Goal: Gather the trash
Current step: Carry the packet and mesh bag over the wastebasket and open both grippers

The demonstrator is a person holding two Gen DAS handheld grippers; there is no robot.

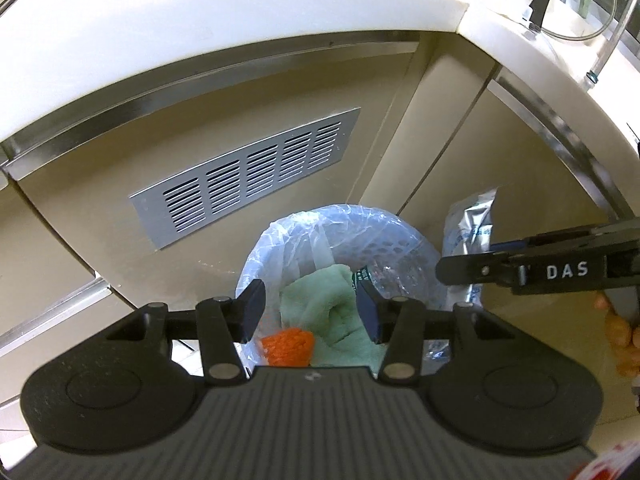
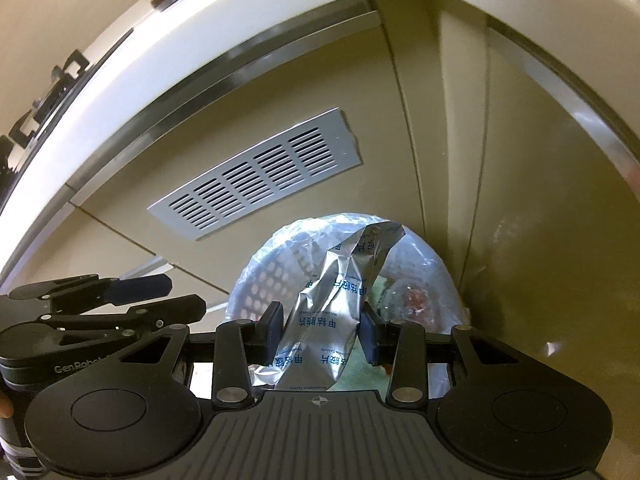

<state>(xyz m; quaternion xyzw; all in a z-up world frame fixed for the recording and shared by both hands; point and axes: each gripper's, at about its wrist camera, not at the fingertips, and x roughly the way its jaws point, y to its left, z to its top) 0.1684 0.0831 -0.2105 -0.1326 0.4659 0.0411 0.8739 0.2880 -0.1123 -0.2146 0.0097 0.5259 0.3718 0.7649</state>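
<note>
Background: beige cabinet fronts [image 1: 400, 128], slotted metal vent [image 2: 256, 174], white tabletop [image 1: 200, 20] edge above.
Bin [image 1: 384, 246]: perforated, round, lined with crinkled clear plastic; green cloth [image 1: 320, 300] and orange mesh [image 1: 288, 346] inside.
Left tool [image 1: 310, 312]: jaws apart, empty, above bin.
Right tool [image 2: 320, 332]: clamped on crumpled silver foil pouch [image 2: 336, 300] over bin.

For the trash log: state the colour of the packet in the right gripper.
Silver foil packet with blue print; right wrist view.

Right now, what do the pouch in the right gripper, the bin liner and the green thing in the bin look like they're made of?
Pouch: looks like metallic foil, shiny silver, creased, printed in blue.
Bin liner: thin clear plastic film, wrinkled and glossy, draped over a perforated white basket.
Green thing: probably soft cloth or a towel, matte and fuzzy, folded; I can't tell which.
</note>
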